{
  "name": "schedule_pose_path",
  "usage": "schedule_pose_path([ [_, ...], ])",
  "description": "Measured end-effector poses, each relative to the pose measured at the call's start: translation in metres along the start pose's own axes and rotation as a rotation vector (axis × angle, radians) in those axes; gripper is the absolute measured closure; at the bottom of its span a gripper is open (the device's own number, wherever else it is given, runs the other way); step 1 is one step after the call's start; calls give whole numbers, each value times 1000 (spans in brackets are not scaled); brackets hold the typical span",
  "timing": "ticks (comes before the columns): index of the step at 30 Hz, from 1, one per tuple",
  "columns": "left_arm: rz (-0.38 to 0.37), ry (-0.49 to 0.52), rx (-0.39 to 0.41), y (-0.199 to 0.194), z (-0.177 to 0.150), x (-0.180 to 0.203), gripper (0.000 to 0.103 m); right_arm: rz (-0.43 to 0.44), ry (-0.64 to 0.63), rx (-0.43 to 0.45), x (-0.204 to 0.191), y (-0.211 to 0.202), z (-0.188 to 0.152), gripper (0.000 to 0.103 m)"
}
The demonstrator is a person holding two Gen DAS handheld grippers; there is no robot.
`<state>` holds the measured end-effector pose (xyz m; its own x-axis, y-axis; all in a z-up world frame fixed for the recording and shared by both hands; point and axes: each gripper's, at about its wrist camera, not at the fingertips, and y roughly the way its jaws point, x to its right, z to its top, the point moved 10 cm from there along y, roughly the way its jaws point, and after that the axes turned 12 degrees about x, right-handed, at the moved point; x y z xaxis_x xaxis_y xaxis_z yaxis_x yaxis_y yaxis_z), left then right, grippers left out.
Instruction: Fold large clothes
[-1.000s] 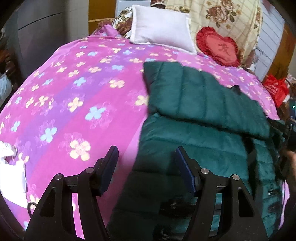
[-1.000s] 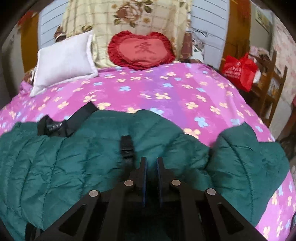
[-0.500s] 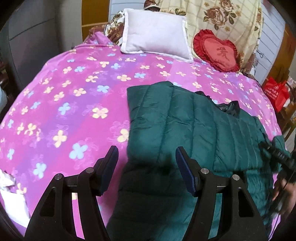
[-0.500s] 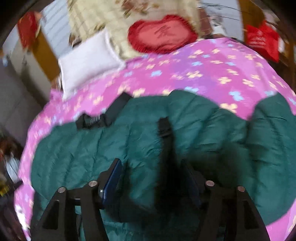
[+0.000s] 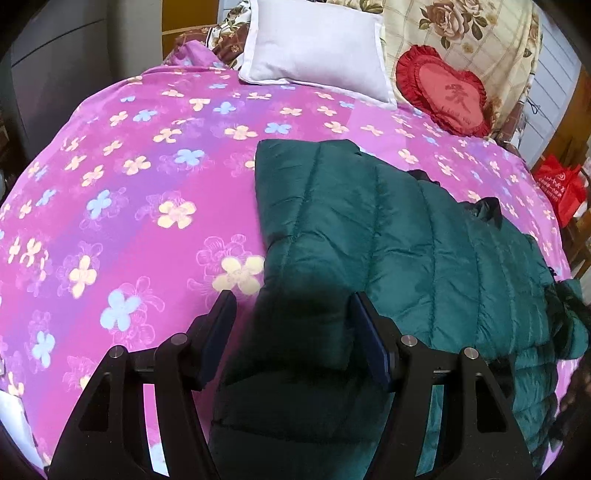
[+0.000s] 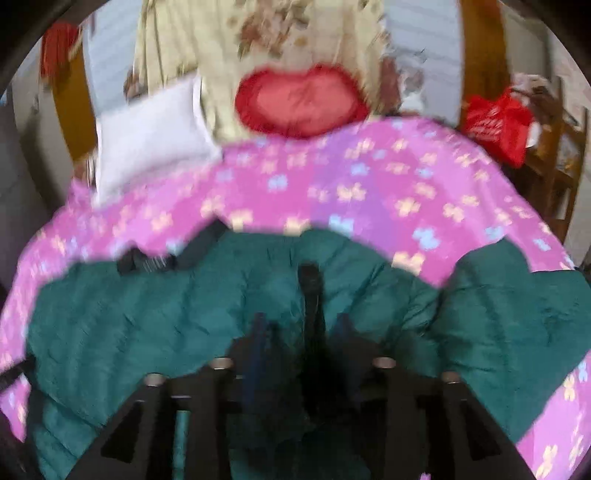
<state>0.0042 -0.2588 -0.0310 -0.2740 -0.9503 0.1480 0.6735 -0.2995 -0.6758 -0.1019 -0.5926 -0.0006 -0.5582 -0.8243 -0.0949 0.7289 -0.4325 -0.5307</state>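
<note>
A dark green quilted down jacket lies on a pink flowered bedspread, with one part folded over the body. My left gripper is open, its fingers either side of the jacket's near left edge, close above the fabric. In the blurred right wrist view the jacket spreads across the near half of the bed, with a black strap running toward my right gripper. That gripper is partly open above the strap and the fabric. A green sleeve lies at the right.
A white pillow, a red heart cushion and a floral quilt stand at the bed's head. A red bag and a wooden chair are beside the bed on the right. Bare bedspread lies left of the jacket.
My right gripper opened from shut, then narrowed, swinging over the strap. My left gripper stayed open and shifted along the jacket's left edge, with the folded part now nearer.
</note>
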Motion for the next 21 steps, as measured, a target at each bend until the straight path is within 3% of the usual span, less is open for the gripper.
schedule_pose_path([
  [2, 5, 2, 12, 1, 2, 1, 39, 92, 20, 11, -21, -11, 5, 62],
  [4, 10, 13, 16, 3, 2, 2, 39, 194, 1, -36, -53, -7, 0, 62],
  [8, 19, 39, 20, 6, 0, 5, 38, 319, -29, -108, -111, 8, -16, 62],
  [13, 27, 66, 27, 10, -5, 7, 33, 295, -126, -146, -147, 38, -38, 62],
  [15, 23, 68, 25, 11, -6, 8, 33, 270, -145, -158, -146, 51, -51, 61],
  [21, 33, 71, 20, 14, -9, 6, 29, 287, -108, -187, -132, 34, -42, 62],
])
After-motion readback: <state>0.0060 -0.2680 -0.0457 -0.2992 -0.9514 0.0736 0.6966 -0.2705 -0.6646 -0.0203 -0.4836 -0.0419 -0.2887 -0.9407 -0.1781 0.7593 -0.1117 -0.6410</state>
